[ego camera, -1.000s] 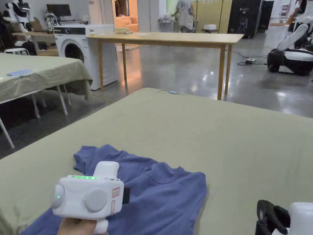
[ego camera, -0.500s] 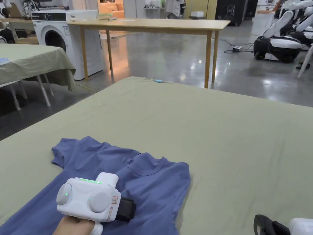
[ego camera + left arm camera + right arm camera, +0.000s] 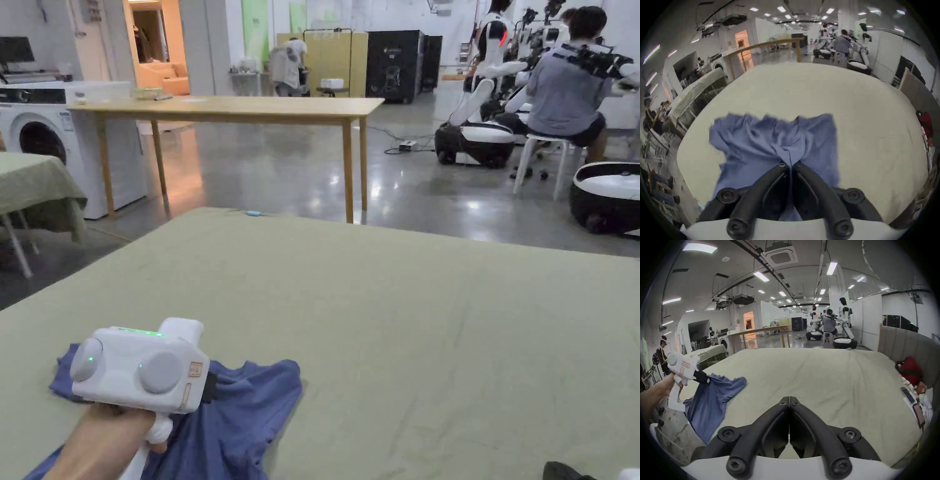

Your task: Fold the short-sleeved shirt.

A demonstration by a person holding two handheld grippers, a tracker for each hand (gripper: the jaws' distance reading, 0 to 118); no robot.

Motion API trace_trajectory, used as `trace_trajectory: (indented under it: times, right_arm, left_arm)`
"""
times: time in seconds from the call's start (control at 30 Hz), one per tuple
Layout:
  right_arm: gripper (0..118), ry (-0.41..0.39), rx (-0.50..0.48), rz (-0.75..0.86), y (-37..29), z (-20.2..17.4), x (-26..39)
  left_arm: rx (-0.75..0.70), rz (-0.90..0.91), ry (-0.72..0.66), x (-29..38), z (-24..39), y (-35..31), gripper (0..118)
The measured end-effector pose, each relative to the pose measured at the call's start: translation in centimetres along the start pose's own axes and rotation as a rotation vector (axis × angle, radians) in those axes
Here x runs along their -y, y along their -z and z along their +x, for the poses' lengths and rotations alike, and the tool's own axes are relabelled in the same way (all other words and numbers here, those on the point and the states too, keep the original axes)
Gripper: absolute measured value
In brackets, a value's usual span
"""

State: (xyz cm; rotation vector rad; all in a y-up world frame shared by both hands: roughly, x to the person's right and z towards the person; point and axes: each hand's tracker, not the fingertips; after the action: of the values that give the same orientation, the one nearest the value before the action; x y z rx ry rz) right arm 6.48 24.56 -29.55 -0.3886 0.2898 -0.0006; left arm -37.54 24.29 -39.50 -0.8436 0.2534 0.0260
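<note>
in the head view your left claw's (image 3: 209,387) white body covers the place where it meets the shirt (image 3: 237,419), and the shirt's near end is cut off by the picture's lower edge; your right claw (image 3: 565,470) shows there as a dark sliver at the bottom corner. the left claw view is blurred along the shirt's (image 3: 769,141) far edge. in that view your left claw (image 3: 790,165) has its jaws drawn together on a gathered fold of the blue cloth, with creases fanning out from the pinch. the right claw view shows the left claw (image 3: 705,380) holding that bunch raised, while the rest of the shirt (image 3: 709,402) droops to the bed and over its near-left edge. your right claw (image 3: 789,402) has its jaws closed tip to tip with nothing between them, above bare sheet. the surface is a bed (image 3: 437,325) under an olive-green sheet, in a large hall with a polished floor; a wooden table (image 3: 250,109) and a washing machine (image 3: 37,131) stand beyond, and a person (image 3: 565,94) sits on a stool to the right.
</note>
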Motion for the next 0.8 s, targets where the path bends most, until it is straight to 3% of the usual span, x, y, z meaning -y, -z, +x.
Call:
trace_trajectory:
  times: [0.4, 0.63, 0.8]
  right_arm:
    - [0, 0.105, 0.235, 0.022, -7.2, 9.2, 1.2]
    - [0, 0.143, 0.326, 0.016, -8.7, 12.8, 1.8]
    - [0, 0.166, 0.365, -0.009, -8.4, 14.6, 2.6]
  left_arm:
    - [0.349, 0.219, 0.257, -8.8, 23.5, -7.4, 0]
    - [0.613, 0.203, 0.385, -9.2, 38.7, -7.9, 0]
    - [0.69, 0.076, 0.426, -5.4, 46.0, -3.5, 0]
